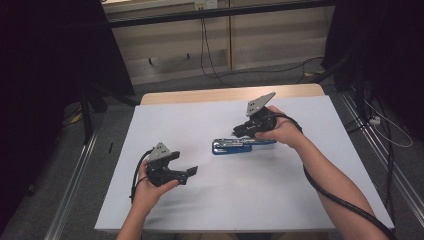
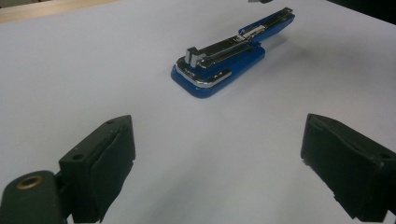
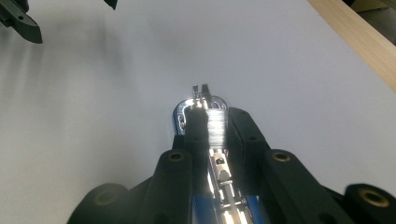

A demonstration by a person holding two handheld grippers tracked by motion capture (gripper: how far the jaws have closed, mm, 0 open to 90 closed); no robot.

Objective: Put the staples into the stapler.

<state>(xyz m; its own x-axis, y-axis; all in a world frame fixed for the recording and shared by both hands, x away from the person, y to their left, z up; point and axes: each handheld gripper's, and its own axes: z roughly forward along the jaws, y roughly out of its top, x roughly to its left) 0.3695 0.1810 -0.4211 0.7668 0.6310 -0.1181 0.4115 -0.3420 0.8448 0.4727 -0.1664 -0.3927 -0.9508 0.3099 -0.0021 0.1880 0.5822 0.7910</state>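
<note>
A blue stapler (image 1: pixel 231 146) with a bare chrome magazine on top lies near the middle of the white table cover (image 1: pixel 210 200). My right gripper (image 1: pixel 241 132) comes at it from the right, its jaws shut on the stapler's (image 3: pixel 200 103) chrome upper part, with the head poking out past the fingertips (image 3: pixel 239 122). My left gripper (image 1: pixel 190 172) is held low at the front left, open with nothing between its pads (image 2: pixel 112 154), and points across the table at the stapler (image 2: pixel 219 65), well short of it.
A wooden table edge (image 1: pixel 225 94) runs along the far side. Cables (image 1: pixel 210 65) trail over the grey floor beyond it, metal rails (image 1: pixel 75 180) flank the table, and dark curtains (image 1: pixel 45 60) hang on both sides.
</note>
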